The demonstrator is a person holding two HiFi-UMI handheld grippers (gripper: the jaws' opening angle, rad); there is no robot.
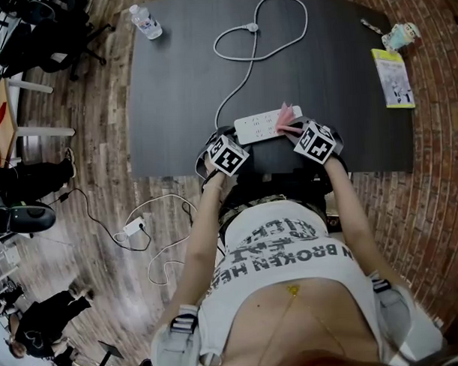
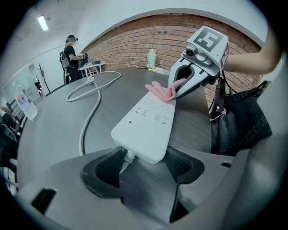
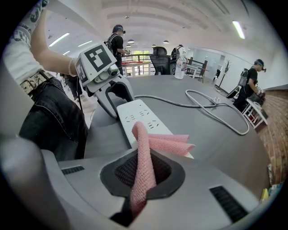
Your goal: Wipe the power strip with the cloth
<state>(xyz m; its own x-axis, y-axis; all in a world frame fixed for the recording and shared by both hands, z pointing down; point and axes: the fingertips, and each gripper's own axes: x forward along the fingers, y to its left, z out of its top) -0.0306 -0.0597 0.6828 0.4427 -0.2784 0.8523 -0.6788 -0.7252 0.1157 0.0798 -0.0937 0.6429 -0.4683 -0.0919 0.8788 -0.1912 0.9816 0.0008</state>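
Your left gripper fingers squeeze cord end of power strip. Your right gripper fingers shut tight on pink cloth; cloth's loose end lies on strip's other end. Strip flat on dark worktop, near your edge.

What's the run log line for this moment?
left gripper: shut on power strip | right gripper: shut on pink cloth | cloth on strip's far end
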